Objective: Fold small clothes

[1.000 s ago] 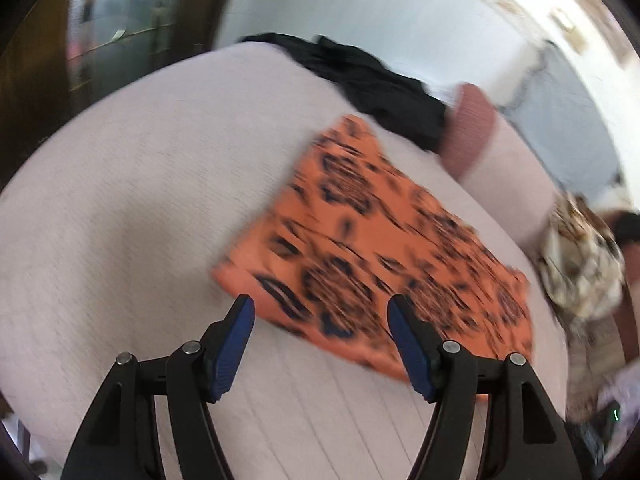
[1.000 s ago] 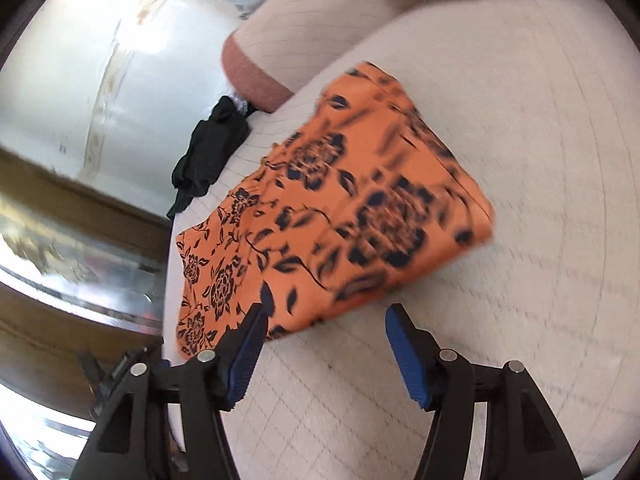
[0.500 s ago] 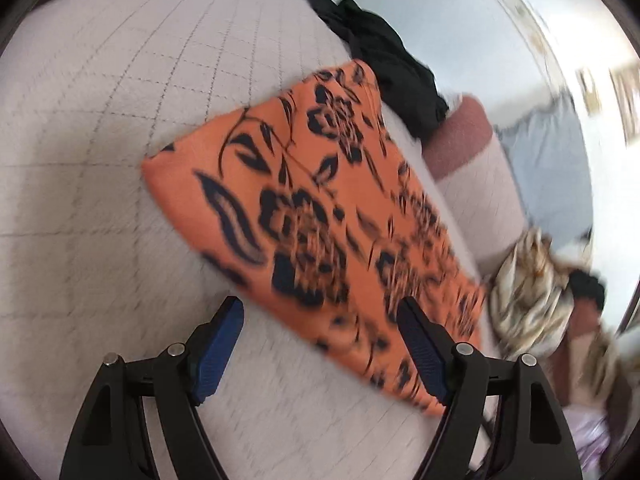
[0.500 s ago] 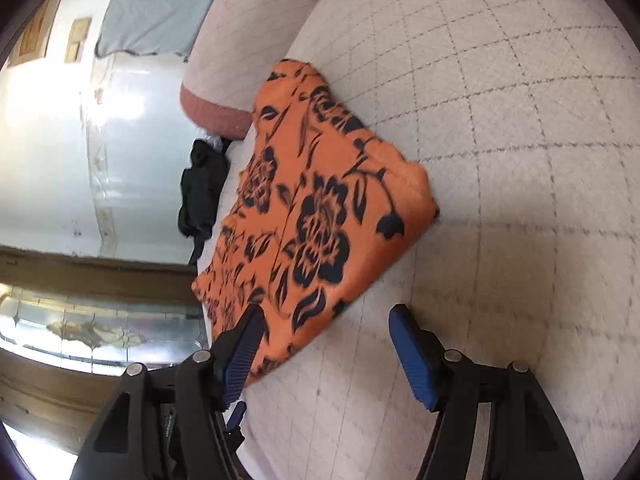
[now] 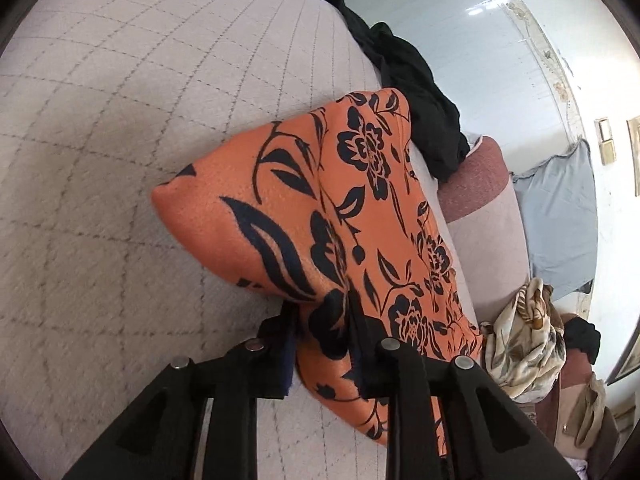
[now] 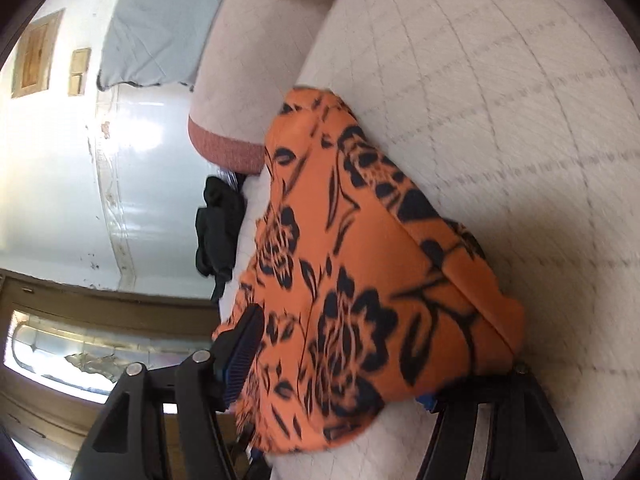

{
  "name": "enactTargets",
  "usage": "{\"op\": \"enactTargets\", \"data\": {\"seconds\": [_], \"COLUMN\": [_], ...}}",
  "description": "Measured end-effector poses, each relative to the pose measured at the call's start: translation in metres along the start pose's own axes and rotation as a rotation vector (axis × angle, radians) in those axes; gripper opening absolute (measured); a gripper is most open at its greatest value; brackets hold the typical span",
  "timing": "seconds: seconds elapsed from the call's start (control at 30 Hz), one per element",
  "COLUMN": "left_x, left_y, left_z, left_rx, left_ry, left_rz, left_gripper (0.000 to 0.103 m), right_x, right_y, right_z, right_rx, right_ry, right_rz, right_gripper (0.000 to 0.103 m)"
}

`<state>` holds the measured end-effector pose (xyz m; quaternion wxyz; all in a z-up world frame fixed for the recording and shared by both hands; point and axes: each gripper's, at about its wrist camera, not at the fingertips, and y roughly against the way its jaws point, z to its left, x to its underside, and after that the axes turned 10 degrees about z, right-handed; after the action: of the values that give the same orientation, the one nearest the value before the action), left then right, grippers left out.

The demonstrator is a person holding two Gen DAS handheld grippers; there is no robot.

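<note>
orange floral garment [image 5: 352, 216] lies already folded over on the pale quilted cushion [image 5: 120, 120], a black garment [image 5: 412, 92] beyond its far end. left gripper [image 5: 324, 336] has just closed, pinching the near edge. right gripper [image 6: 340, 364] has been narrowing, its jaws straddling the other corner; whether they press, i cannot tell. another fold looks due.

The left tool [image 5: 326, 334] has just closed, pinching a fold of the orange floral garment [image 5: 320, 216] at 6 o'clock. A black garment [image 5: 416, 92] lies at 1 o'clock on the quilted sofa seat [image 5: 120, 120].
</note>
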<state>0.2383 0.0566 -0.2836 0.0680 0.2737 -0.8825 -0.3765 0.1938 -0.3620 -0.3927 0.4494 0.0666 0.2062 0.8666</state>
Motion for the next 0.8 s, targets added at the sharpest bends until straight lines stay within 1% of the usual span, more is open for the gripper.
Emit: {"op": "enactTargets", "data": {"seconds": [0.03,0.07,0.1,0.13,0.17,0.2,0.27,0.3,0.33,0.37,0.4,0.47,0.5,0.53,0.57,0.6,0.67,0.7,0.77,0.8], "left_x": [0.001,0.002,0.003,0.003,0.001,-0.002,-0.006,-0.008,-0.009,-0.009,-0.009,-0.010,-0.011,-0.014,-0.016,-0.020,-0.021,-0.020,-0.017,-0.014], "left_y": [0.005,0.010,0.015,0.019,0.020,0.019,0.014,0.012,0.009,0.005,0.002,0.000,0.001,0.002,0.000,-0.004,-0.002,-0.001,0.007,0.012], "left_z": [0.000,0.002,0.003,0.004,0.005,0.006,0.006,0.001,-0.003,-0.008,-0.011,-0.013,-0.011,-0.006,-0.002,0.007,0.020,0.019,0.010,0.006], "left_rx": [-0.014,-0.036,-0.064,-0.083,-0.092,-0.086,-0.065,-0.073,-0.082,-0.091,-0.105,-0.109,-0.095,-0.086,-0.077,-0.037,0.039,0.039,0.018,0.026], "left_ry": [0.004,0.002,0.002,0.009,0.022,0.031,0.031,0.012,-0.006,-0.025,-0.041,-0.050,-0.041,-0.019,-0.006,0.026,0.087,0.083,0.032,0.016], "left_rz": [-0.013,-0.040,-0.075,-0.104,-0.126,-0.132,-0.130,-0.134,-0.136,-0.137,-0.143,-0.151,-0.157,-0.160,-0.145,-0.112,-0.107,-0.108,-0.132,-0.143], "left_gripper": [0.031,0.039,0.041,0.045,0.051,0.055,0.072,0.076,0.084,0.086,0.086,0.086,0.079,0.045,0.023,0.022,0.018,0.017,0.015,0.014], "right_x": [0.001,0.001,0.001,0.001,0.001,0.001,0.000,-0.001,-0.001,-0.002,-0.003,-0.002,-0.001,0.000,0.002,0.004,0.007,0.009,0.013,0.015], "right_y": [0.000,-0.002,-0.005,-0.007,-0.006,-0.007,-0.010,-0.014,-0.016,-0.018,-0.018,-0.019,-0.021,-0.020,-0.020,-0.018,-0.015,-0.011,-0.005,-0.003], "right_z": [0.004,0.008,0.010,0.011,0.011,0.013,0.017,0.017,0.013,0.009,0.007,0.009,0.012,0.015,0.018,0.023,0.031,0.035,0.043,0.046], "right_rx": [0.020,0.054,0.087,0.108,0.109,0.114,0.126,0.132,0.135,0.122,0.111,0.126,0.143,0.153,0.174,0.194,0.209,0.211,0.221,0.228], "right_ry": [0.022,0.051,0.068,0.069,0.070,0.079,0.107,0.108,0.094,0.070,0.058,0.076,0.098,0.116,0.140,0.165,0.200,0.215,0.255,0.274], "right_rz": [-0.024,-0.037,-0.038,-0.043,-0.049,-0.054,-0.058,-0.052,-0.041,-0.035,-0.047,-0.053,-0.061,-0.067,-0.075,-0.085,-0.107,-0.121,-0.152,-0.164], "right_gripper": [0.044,0.031,0.026,0.026,0.026,0.026,0.026,0.026,0.028,0.028,0.027,0.027,0.027,0.026,0.026,0.024,0.021,0.020,0.019,0.018]}}
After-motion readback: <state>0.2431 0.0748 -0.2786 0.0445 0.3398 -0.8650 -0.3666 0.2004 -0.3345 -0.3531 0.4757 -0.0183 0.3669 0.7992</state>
